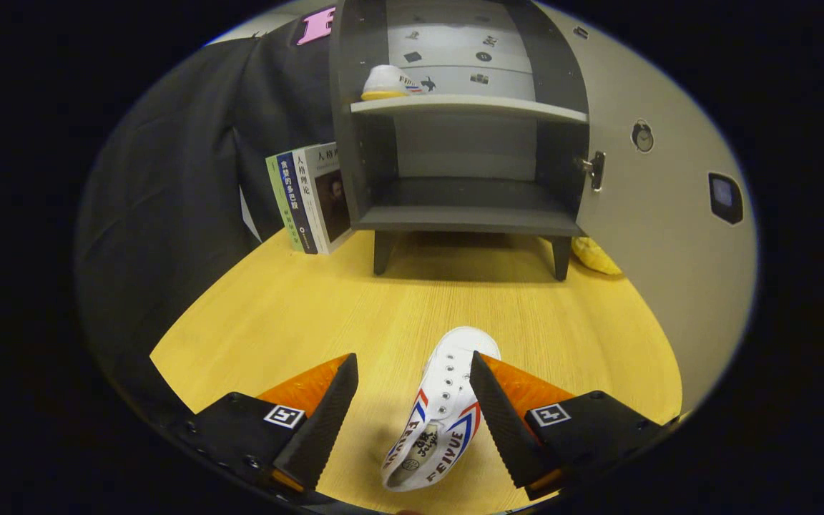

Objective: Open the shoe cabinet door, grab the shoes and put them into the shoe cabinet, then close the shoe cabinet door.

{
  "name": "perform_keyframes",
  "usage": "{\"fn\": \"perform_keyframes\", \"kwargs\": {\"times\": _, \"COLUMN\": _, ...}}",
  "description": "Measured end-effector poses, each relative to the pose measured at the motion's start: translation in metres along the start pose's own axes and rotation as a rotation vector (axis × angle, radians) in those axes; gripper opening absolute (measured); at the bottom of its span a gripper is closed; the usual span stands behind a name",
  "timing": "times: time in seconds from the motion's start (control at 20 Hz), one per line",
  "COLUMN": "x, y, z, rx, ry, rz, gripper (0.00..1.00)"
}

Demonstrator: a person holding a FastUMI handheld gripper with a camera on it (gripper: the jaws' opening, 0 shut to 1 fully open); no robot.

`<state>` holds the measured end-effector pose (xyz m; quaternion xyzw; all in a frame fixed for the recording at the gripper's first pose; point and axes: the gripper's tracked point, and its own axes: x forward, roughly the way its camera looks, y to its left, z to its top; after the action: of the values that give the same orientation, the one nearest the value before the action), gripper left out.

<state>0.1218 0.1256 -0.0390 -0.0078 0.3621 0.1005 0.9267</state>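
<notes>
1. While the tool hangs low over the wooden surface, its two fingers stand spread wide apart, pinching nothing.
2. Between the fingers lies a white shoe with red and blue stripes, closer to the right finger, which it seems to touch or nearly touch along its side; the left finger is well clear of it. Its toe points ahead, toward the cabinet.
3. Beyond the fingers stands the shoe cabinet on short legs, with its door swung open to the right. Its lower compartment holds nothing; on the upper shelf sits a second white shoe, toward the left.
4. Nothing lies on the surface between the near shoe and the cabinet's open front.
5. Left of the cabinet, a few books stand upright, leaning against its side wall.
6. A yellow thing lies by the cabinet's right leg, partly hidden behind the door's lower edge; what it is cannot be told.
7. The near shoe's heel is partly cut off close under the tool, and the small marks on the cabinet's back panel are too small to make out.
</notes>
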Motion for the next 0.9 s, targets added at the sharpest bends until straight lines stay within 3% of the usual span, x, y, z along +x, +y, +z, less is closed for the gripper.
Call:
{"fn": "perform_keyframes", "kwargs": {"times": 0.4, "x": -0.008, "y": -0.002, "z": -0.032, "rx": 0.013, "ry": 0.207, "rz": -0.061, "gripper": 0.97}}
{"fn": "perform_keyframes", "kwargs": {"times": 0.6, "x": -0.013, "y": -0.017, "z": -0.042, "rx": -0.03, "ry": 0.269, "rz": -0.141, "gripper": 0.95}}
{"fn": "perform_keyframes", "kwargs": {"times": 0.85, "x": -0.017, "y": -0.037, "z": -0.043, "rx": -0.128, "ry": 0.282, "rz": -0.215, "gripper": 0.83}}
{"fn": "perform_keyframes", "kwargs": {"times": 0.9, "x": -0.015, "y": -0.035, "z": -0.042, "rx": -0.11, "ry": 0.271, "rz": -0.21, "gripper": 0.72}}
